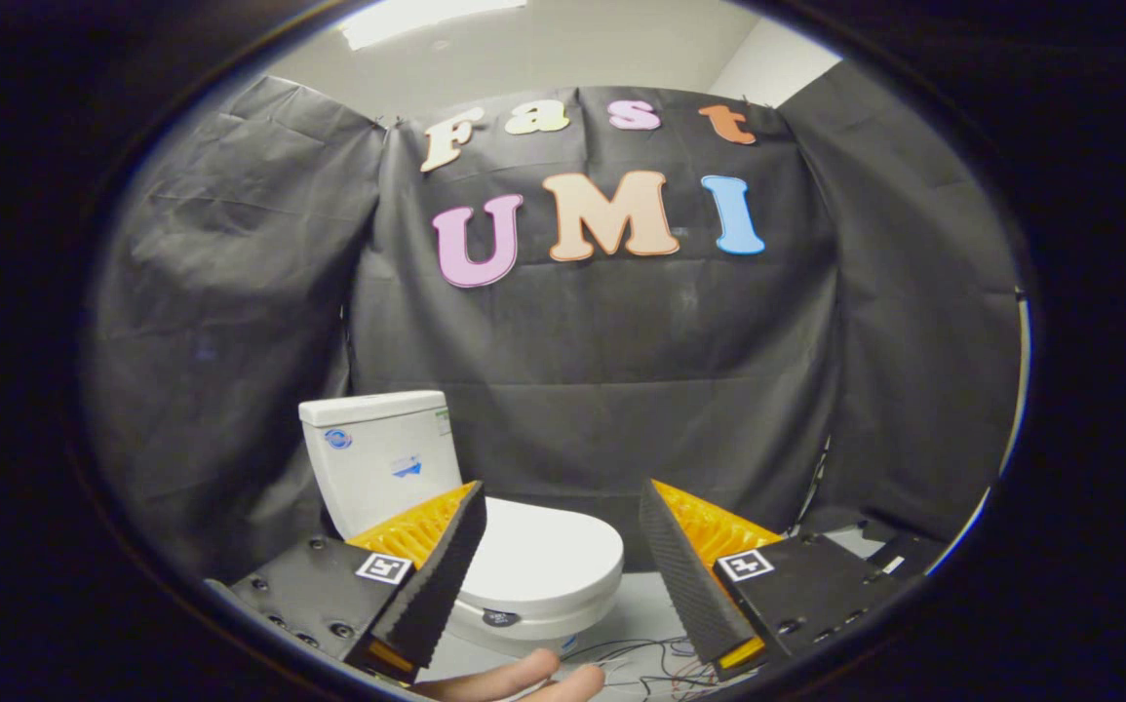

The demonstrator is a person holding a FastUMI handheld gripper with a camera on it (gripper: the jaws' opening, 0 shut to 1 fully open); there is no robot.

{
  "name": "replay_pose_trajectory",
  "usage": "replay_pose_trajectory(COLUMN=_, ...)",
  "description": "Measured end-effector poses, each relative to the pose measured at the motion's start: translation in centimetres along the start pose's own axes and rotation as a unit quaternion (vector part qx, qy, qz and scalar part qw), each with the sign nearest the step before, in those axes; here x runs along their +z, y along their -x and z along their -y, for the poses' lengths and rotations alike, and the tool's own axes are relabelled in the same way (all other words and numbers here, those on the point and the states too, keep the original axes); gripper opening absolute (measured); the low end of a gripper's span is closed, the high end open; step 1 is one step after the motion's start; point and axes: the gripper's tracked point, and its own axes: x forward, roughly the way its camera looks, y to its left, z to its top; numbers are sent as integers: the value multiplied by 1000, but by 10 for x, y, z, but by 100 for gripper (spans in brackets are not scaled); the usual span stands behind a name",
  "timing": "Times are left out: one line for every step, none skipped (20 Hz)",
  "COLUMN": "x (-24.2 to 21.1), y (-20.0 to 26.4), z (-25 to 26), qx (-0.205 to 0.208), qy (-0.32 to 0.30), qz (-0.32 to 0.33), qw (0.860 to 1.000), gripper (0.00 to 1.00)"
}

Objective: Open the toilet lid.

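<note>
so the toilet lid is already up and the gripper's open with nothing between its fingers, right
Not quite: the gripper view shows the toilet lid down, lying flat over the bowl in front of the tank. The rest holds: the gripper is open, its fingers spread apart with nothing held between them, the toilet beyond them.

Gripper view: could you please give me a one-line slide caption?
Open gripper approaches a white toilet, its lid down between and beyond the jaws; fingers of a hand show below.
</note>
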Motion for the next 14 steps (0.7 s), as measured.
replay_pose_trajectory(x=-2, y=-6, z=1, qx=0, qy=-6, qz=-8, qw=1000, gripper=98)
replay_pose_trajectory(x=-4, y=-14, z=1, qx=0, qy=-13, qz=-12, qw=1000, gripper=98)
replay_pose_trajectory(x=-1, y=-25, z=0, qx=1, qy=-17, qz=-13, qw=1000, gripper=98)
replay_pose_trajectory(x=0, y=-31, z=-2, qx=1, qy=-14, qz=-7, qw=1000, gripper=98)
replay_pose_trajectory(x=4, y=-39, z=-4, qx=3, qy=-6, qz=1, qw=1000, gripper=98)
replay_pose_trajectory(x=5, y=-46, z=-7, qx=4, qy=4, qz=8, qw=1000, gripper=98)
replay_pose_trajectory(x=4, y=-54, z=-10, qx=7, qy=14, qz=6, qw=1000, gripper=98)
replay_pose_trajectory(x=-2, y=-60, z=-13, qx=10, qy=23, qz=-1, qw=1000, gripper=98)
replay_pose_trajectory(x=-9, y=-65, z=-15, qx=9, qy=26, qz=-6, qw=1000, gripper=98)
replay_pose_trajectory(x=-11, y=-70, z=-21, qx=17, qy=15, qz=-7, qw=1000, gripper=98)
replay_pose_trajectory(x=-22, y=-76, z=-28, qx=21, qy=3, qz=-22, qw=1000, gripper=98)
replay_pose_trajectory(x=-32, y=-80, z=-34, qx=26, qy=-3, qz=-41, qw=999, gripper=98)
replay_pose_trajectory(x=-40, y=-85, z=-35, qx=24, qy=-4, qz=-51, qw=998, gripper=99)
replay_pose_trajectory(x=-45, y=-89, z=-35, qx=17, qy=-9, qz=-58, qw=998, gripper=99)
